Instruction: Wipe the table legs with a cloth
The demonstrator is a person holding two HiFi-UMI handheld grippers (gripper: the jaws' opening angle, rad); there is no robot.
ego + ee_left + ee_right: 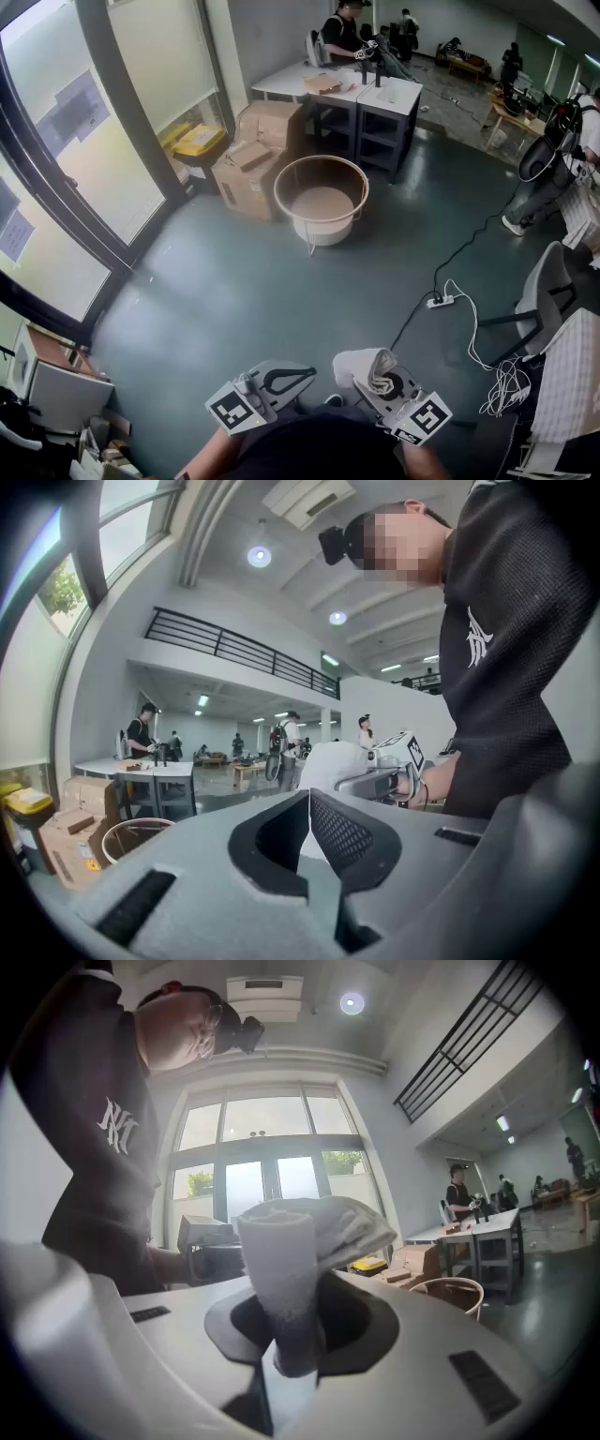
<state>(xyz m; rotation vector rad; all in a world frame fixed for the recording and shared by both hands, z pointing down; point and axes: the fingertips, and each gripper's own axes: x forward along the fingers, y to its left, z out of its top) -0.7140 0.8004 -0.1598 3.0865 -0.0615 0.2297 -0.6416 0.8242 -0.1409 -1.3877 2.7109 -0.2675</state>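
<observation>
In the head view, your left gripper (302, 375) and right gripper (373, 379) sit low in the frame, close to your body over the grey floor (234, 281). A white cloth (364, 367) is bunched at the right one's tip. The table (392, 96) with its dark legs (406, 141) stands well apart from the cloth, at the far side of the room. Between you and it is a round basket (322, 180), and you can see down to its bare brown bottom. Just left of the basket is a stack of boxes (253, 155); a small carton rests on top of the front box. Beyond them, by the window, a yellow-lidded bin (199, 141) has its lid down, so what it holds cannot be told. In the left gripper view, your left jaws are pressed together, pad against pad, with nothing between them. Past them you see the right gripper with the cloth, and the basket sits low at the left. In the right gripper view, your right jaws are clamped on the cloth, which stands up from between them as a rolled column and folds over at the top. The basket, boxes and table lie beyond at the right.
</observation>
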